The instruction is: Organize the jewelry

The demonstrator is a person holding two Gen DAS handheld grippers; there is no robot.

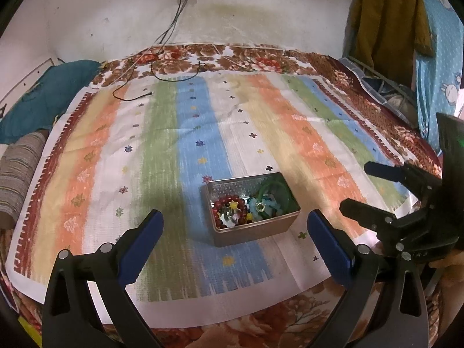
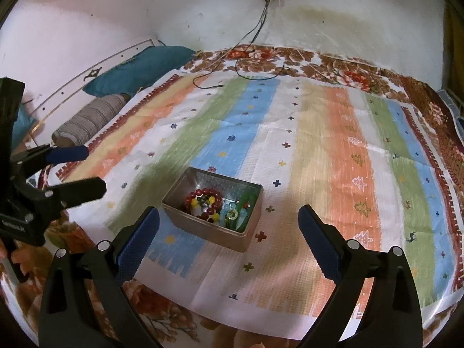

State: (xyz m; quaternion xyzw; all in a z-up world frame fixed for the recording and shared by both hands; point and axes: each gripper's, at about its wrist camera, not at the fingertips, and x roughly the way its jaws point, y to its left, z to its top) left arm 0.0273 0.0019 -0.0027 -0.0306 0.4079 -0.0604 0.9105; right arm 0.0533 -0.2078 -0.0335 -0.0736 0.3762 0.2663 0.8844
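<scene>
Hovering nearest the lens, the left gripper [image 1: 235, 226] is being held with its jaws spread wide and nothing between them; the right gripper [image 2: 229, 226] is being kept equally wide and empty, apart from it at about 3 o'clock in the left wrist view. Just beyond both, at 12 o'clock from the fingertips, the metal tin [image 1: 262, 227] is being left on the striped cloth [image 1: 162, 133], lid off, probably so its contents can be reached from above. Inside, a red bead bracelet [image 1: 229, 203] is being kept at the left and a green bangle [image 1: 274, 191] at the right, with blue pieces between. Bare cloth is being offered all round the tin; toward 11 o'clock a black cable [image 1: 133, 94] is lying near the far edge.
</scene>
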